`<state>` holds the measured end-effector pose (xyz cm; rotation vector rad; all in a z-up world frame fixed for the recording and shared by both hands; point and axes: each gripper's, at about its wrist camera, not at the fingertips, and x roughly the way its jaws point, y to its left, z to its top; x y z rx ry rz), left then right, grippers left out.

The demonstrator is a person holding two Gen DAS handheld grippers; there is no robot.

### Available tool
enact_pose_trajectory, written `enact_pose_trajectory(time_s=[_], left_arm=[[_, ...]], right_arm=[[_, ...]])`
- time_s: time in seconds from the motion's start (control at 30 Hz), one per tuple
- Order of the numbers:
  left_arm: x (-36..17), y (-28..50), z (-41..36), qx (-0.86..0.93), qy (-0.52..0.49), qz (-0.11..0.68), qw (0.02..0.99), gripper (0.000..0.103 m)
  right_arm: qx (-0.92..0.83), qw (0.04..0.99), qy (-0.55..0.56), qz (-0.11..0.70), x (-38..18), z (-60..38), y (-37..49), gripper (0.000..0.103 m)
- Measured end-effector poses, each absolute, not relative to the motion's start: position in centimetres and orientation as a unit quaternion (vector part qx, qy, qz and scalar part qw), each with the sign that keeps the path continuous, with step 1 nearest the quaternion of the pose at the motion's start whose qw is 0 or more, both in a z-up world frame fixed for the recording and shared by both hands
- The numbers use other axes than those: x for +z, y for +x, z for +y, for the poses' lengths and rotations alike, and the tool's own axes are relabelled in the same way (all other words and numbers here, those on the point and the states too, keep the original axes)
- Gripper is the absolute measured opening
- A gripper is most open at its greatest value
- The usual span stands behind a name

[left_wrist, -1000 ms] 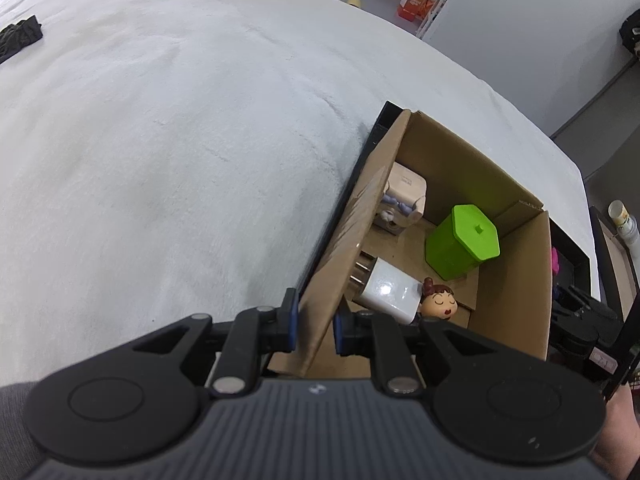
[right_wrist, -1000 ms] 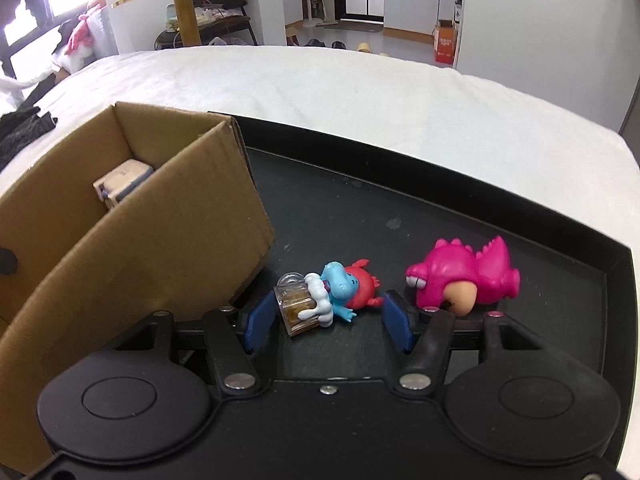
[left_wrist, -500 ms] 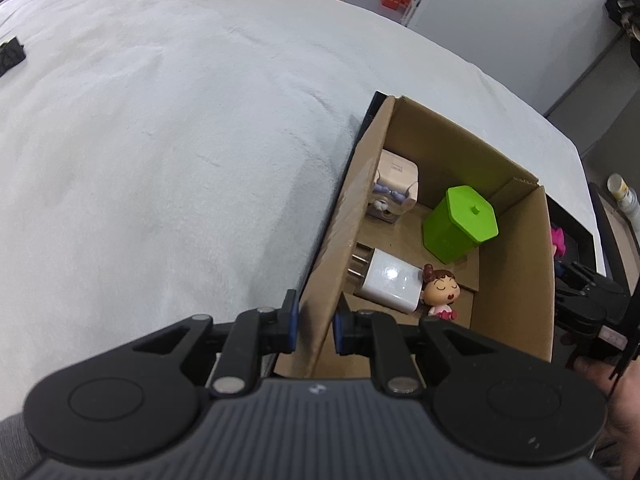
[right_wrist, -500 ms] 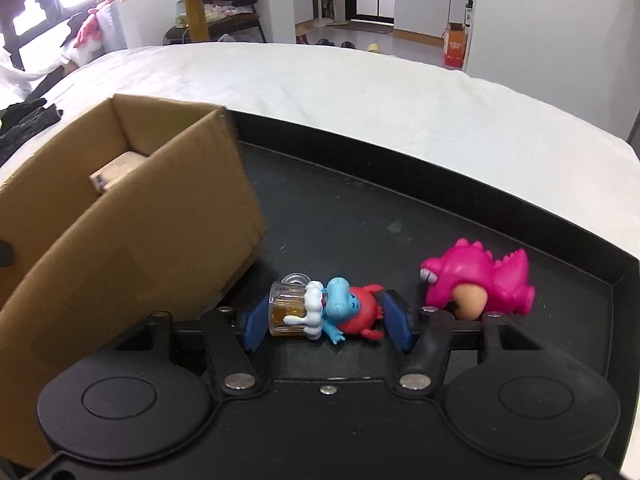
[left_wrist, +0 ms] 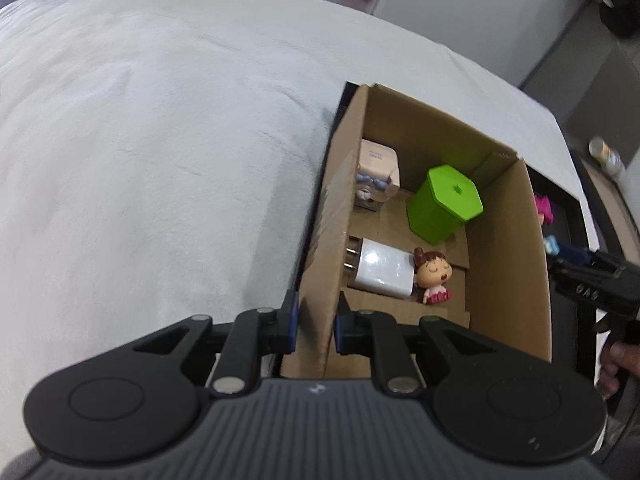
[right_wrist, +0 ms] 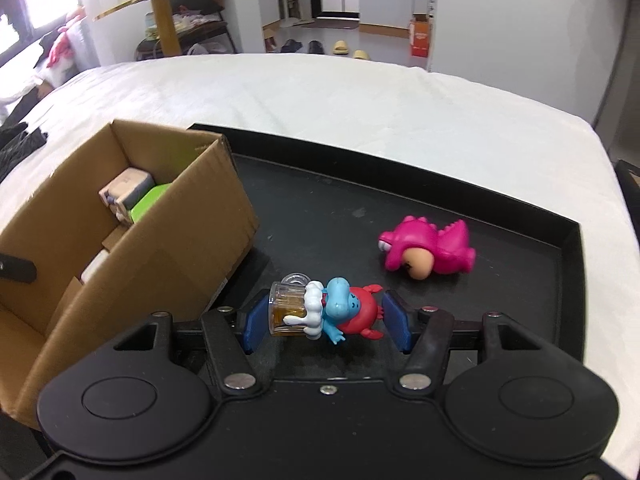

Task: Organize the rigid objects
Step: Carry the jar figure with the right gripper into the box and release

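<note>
My left gripper [left_wrist: 316, 320] is shut on the near side wall of an open cardboard box [left_wrist: 508, 272], one pad outside and one inside. In the box lie a green hexagonal container [left_wrist: 444, 204], a white charger plug [left_wrist: 380, 268], a small doll [left_wrist: 434, 276] and a cream block toy [left_wrist: 378, 176]. My right gripper [right_wrist: 326, 320] is shut on a blue figure with a beer mug [right_wrist: 332, 308], held just above the black tray [right_wrist: 440, 200]. A pink dinosaur toy [right_wrist: 428, 252] lies on the tray to the right. The cardboard box [right_wrist: 160, 256] stands tilted at the left.
The tray and box rest on a white bed cover [left_wrist: 160, 140]. The other gripper [left_wrist: 592, 284] and a hand show beyond the box's right wall in the left wrist view. Dark cloth [right_wrist: 20, 148] lies at the bed's far left. The tray's raised rim [right_wrist: 576, 280] runs along the right.
The right jaws narrowed onto the blue figure and rose with it off the tray. The left wrist rolled a little while keeping its grip on the box wall.
</note>
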<state>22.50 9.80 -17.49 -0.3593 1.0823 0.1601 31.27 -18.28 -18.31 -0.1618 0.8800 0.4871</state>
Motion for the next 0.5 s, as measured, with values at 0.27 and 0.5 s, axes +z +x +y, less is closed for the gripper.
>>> enact_pose_trajectory(time_s=[0.27, 0.5], left_arm=[[-17.5, 22.9, 9.8, 0.032, -0.124, 0.535, 0.835, 0.015], [-17.6, 22.3, 10.1, 0.027, -0.133, 0.522, 0.842, 0.016]], right_arm=[[0.21, 0.878, -0.025, 0.43, -16.1, -19.9, 29.9, 0.058], [0.198, 0.876, -0.05, 0.438, -15.2, -20.1, 28.1, 0.058]])
